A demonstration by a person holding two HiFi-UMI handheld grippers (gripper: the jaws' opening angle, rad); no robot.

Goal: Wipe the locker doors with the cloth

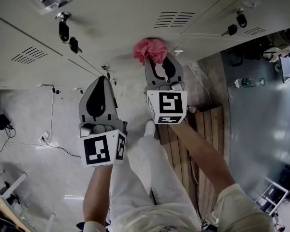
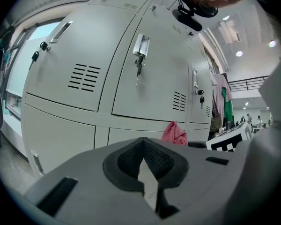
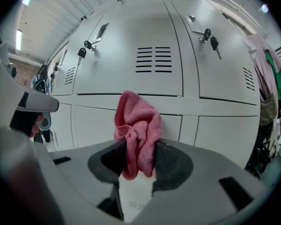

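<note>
A pink cloth (image 1: 151,50) is bunched between the jaws of my right gripper (image 1: 160,61), which is shut on it. The cloth's free end stands up close to the grey locker doors (image 1: 111,18); I cannot tell whether it touches them. In the right gripper view the cloth (image 3: 136,125) rises from the gripper (image 3: 139,146) in front of a vented door (image 3: 131,64). My left gripper (image 1: 102,79) is held lower and to the left, shut and holding nothing. In the left gripper view the gripper (image 2: 143,142) faces the lockers (image 2: 70,74), with the cloth (image 2: 174,133) to its right.
Keys hang from several locks (image 1: 64,30) (image 1: 229,30). A wooden slatted bench (image 1: 208,129) lies below right, with a bottle (image 1: 245,82) on the floor beyond it. A cable (image 1: 53,144) trails over the floor at left. Clothes (image 2: 222,97) hang right of the lockers.
</note>
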